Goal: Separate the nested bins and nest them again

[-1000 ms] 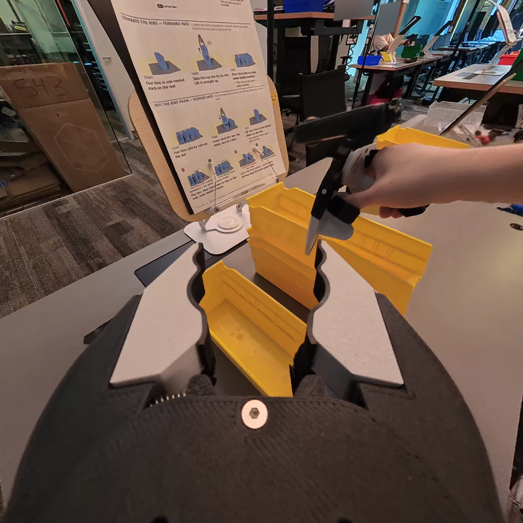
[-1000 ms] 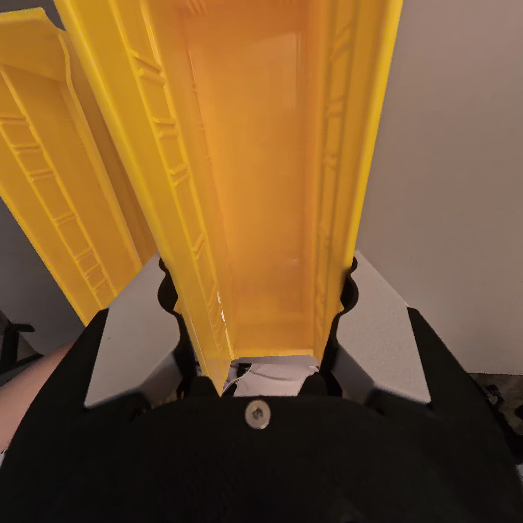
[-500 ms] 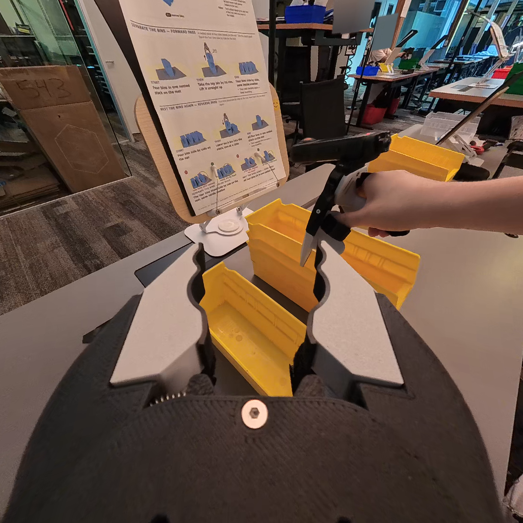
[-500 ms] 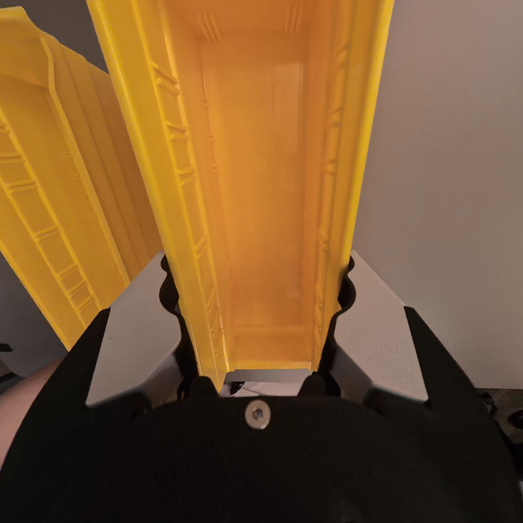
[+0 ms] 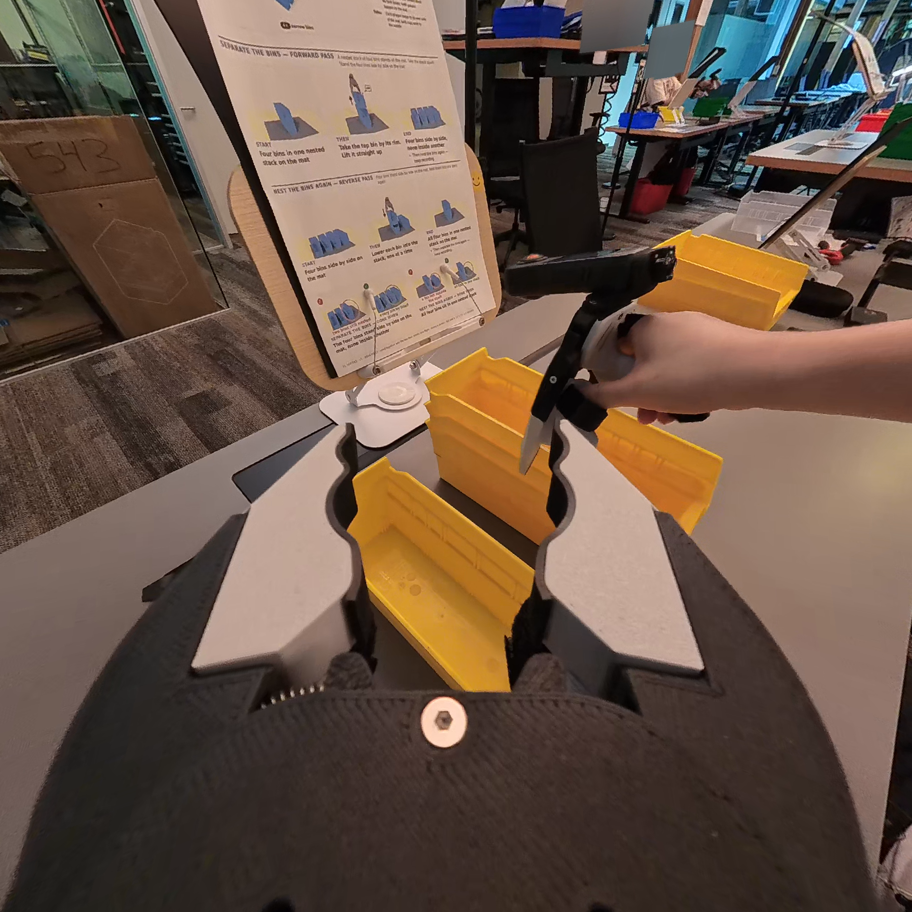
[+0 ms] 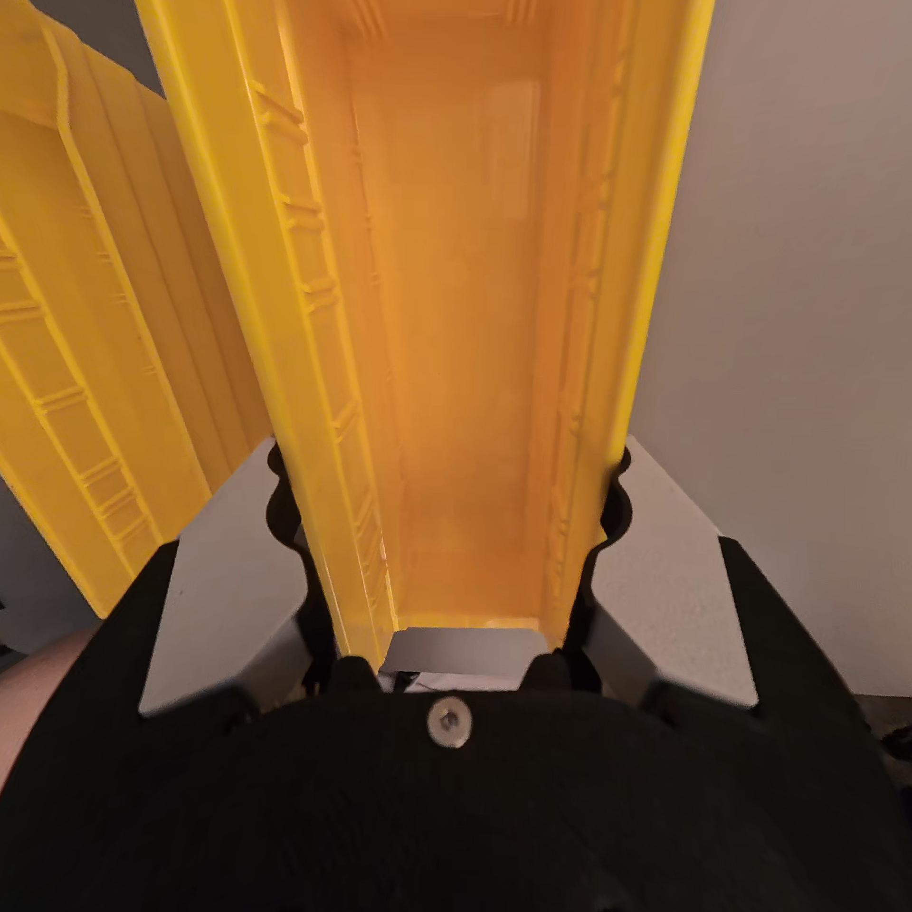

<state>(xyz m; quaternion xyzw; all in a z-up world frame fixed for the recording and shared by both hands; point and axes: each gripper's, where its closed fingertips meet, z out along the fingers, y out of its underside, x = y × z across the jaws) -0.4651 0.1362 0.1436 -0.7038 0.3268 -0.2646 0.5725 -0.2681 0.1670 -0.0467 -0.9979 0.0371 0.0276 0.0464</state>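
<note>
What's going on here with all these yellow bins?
A person is sorting yellow bins with a hand-held gripper in each hand. The right hand-held gripper straddles one yellow bin set on the grey table, its fingers at the bin's two long walls. Beside it stands a stack of nested bins. The left hand-held gripper hovers open above a single bin.

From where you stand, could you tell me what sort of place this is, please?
Most likely an open-plan office or lab used as a test workspace. Rows of desks stretch into the background, a glass wall stands on the left, and an instruction sheet stands on the table behind yellow bins.
</note>
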